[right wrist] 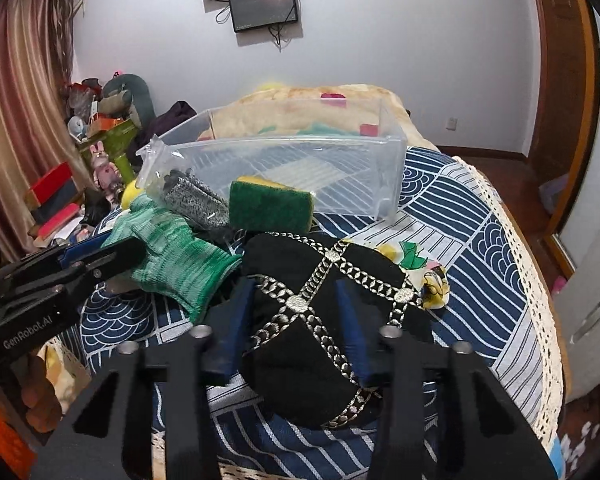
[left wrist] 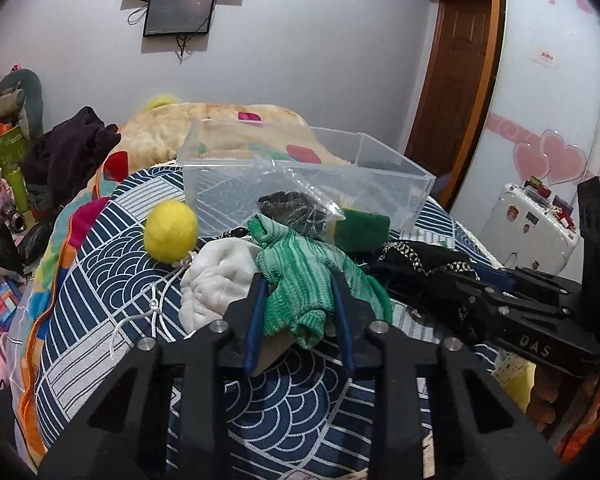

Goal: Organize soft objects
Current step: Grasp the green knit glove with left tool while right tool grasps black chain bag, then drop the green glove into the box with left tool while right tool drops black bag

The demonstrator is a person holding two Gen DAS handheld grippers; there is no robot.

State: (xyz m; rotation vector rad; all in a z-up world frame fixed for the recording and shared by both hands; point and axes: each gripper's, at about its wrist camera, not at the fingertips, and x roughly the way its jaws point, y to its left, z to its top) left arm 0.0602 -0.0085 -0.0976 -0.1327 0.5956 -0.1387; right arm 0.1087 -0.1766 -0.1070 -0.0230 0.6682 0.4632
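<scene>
A green knit glove [left wrist: 300,280] lies on the blue patterned bed cover, between the fingers of my left gripper [left wrist: 300,284], whose jaws are open around it; it also shows in the right wrist view [right wrist: 176,256]. A black cap with silver chain trim [right wrist: 312,320] lies between the fingers of my right gripper [right wrist: 296,284], whose jaws are open around it. The right gripper also shows in the left wrist view [left wrist: 452,280]. Behind stand a clear plastic bin [left wrist: 300,176], a green and yellow sponge [right wrist: 272,204], a bagged grey item [right wrist: 192,196], a yellow ball [left wrist: 171,231] and a white cloth [left wrist: 216,280].
A folded beige blanket [left wrist: 220,132] and dark clothes [left wrist: 68,148] lie behind the bin. Clutter and toys [right wrist: 100,152] stand at the left. A white suitcase [left wrist: 528,224] stands right of the bed. The bed's lace edge [right wrist: 540,320] drops to the floor on the right.
</scene>
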